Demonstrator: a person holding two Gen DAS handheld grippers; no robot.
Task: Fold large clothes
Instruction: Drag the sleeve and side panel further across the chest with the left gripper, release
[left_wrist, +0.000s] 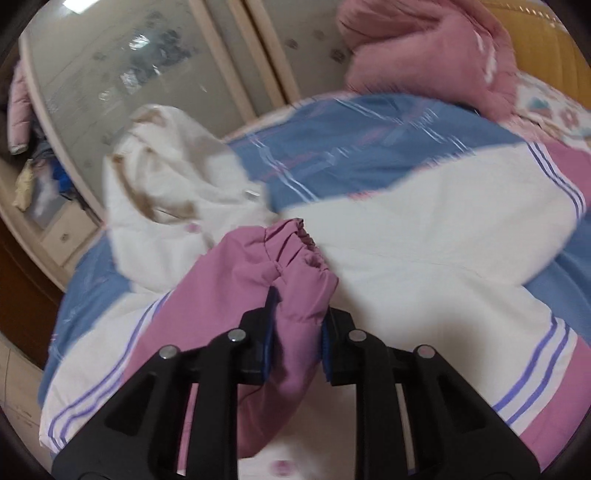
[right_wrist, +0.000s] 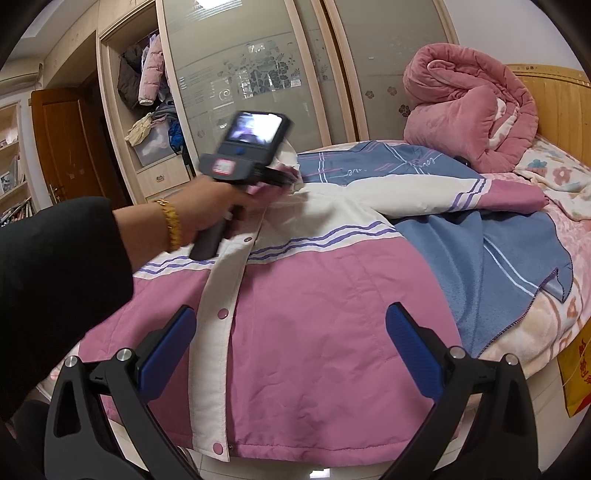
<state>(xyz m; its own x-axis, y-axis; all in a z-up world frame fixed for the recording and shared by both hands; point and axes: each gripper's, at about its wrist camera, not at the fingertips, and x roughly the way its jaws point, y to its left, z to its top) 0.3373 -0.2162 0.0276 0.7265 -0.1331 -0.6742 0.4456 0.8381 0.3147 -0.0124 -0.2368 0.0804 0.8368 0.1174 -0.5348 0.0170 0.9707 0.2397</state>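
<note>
The left hand-held gripper (left_wrist: 297, 339) pinches the jacket's pink sleeve (left_wrist: 291, 280); the right hand-held gripper (right_wrist: 291, 354) hangs spread above its hem.

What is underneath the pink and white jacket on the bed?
A blue blanket shows beside and beyond the jacket, over a floral bedsheet. How far the blanket runs beneath the jacket is hidden.

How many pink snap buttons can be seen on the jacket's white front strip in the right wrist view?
3. One snap sits mid-strip between the right gripper's fingers, one near the bottom hem, and one higher up by the person's hand. More may be hidden under that hand.
</note>
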